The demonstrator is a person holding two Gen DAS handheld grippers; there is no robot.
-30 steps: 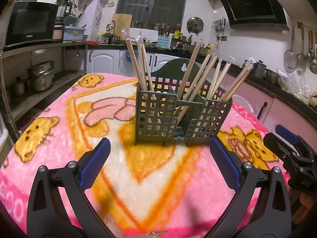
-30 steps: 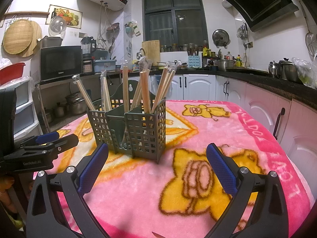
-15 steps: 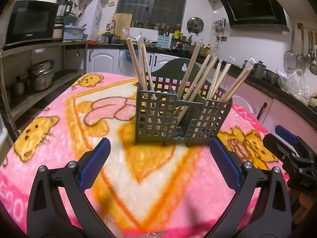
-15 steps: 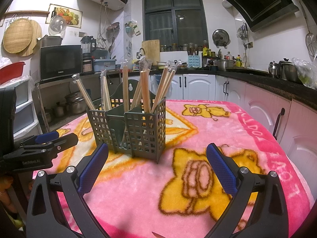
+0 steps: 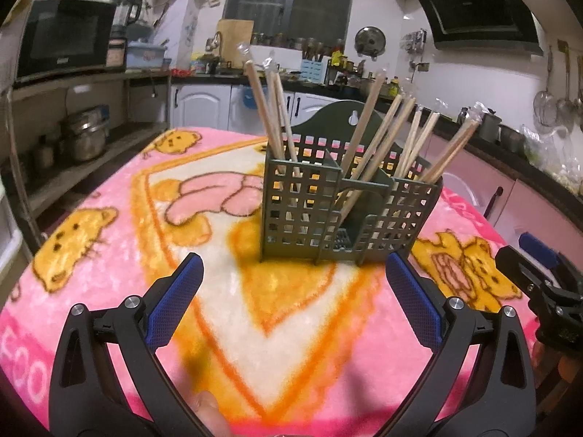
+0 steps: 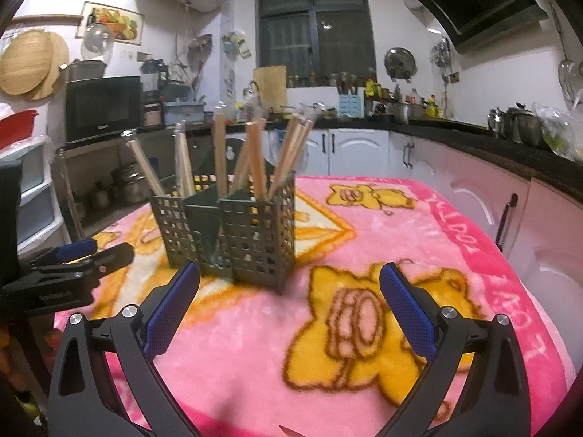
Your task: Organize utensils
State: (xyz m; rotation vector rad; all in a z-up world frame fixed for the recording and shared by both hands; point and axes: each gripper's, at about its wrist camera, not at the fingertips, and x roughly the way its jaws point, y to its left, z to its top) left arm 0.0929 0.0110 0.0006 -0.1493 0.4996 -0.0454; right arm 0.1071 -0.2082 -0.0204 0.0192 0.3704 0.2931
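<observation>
A dark green slotted utensil holder stands upright on the pink cartoon blanket; it also shows in the right wrist view. Several wrapped wooden chopsticks stand in its compartments, leaning outward; they also show in the right wrist view. My left gripper is open and empty, a little in front of the holder. My right gripper is open and empty, in front of the holder's right end. The right gripper shows at the left view's right edge, the left gripper at the right view's left edge.
The blanket covers the whole table. White and pink cabinets and a dark counter with pots run behind and to the right. A shelf with pots and a microwave stands to the left.
Almost nothing has moved. Both grippers stay open in place before the holder; the views shifted only very slightly.
</observation>
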